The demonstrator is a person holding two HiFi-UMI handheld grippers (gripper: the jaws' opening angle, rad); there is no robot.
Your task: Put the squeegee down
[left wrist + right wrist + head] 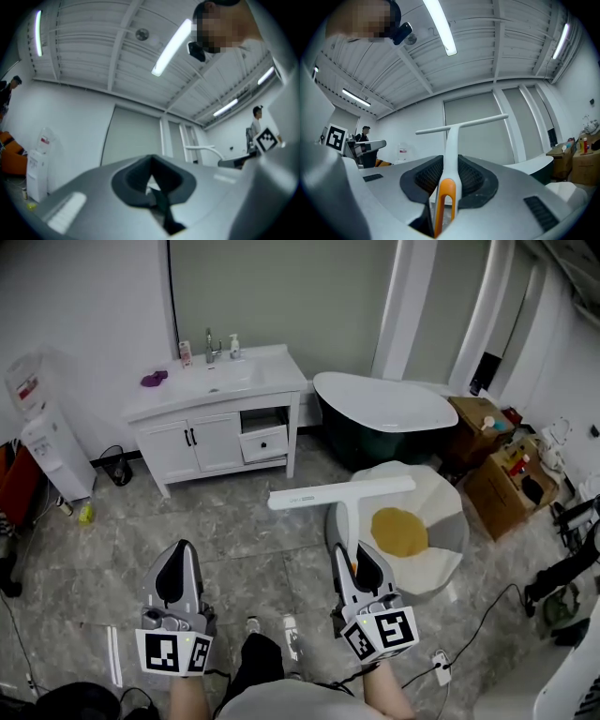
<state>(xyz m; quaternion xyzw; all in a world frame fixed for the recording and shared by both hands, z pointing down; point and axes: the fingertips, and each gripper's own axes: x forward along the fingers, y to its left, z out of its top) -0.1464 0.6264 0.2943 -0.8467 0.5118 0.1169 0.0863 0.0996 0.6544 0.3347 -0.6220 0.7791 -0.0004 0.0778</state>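
Observation:
A white squeegee (342,493) with an orange end on its handle sticks out forward from my right gripper (357,557), which is shut on the handle. Its long blade lies crosswise above the floor. In the right gripper view the squeegee (453,140) rises between the dark pads (474,178), blade at the top. My left gripper (177,566) hovers over the grey tile floor to the left, shut with nothing in it. In the left gripper view the left gripper (153,183) shows its pads together, and only the wall and ceiling lie beyond.
A white vanity with a sink (216,390) stands at the back, with a dark bathtub (384,404) to its right. A round white seat with a yellow cushion (403,532) sits just beyond the squeegee. Cardboard boxes (506,484) are at the right, a water dispenser (52,442) at the left.

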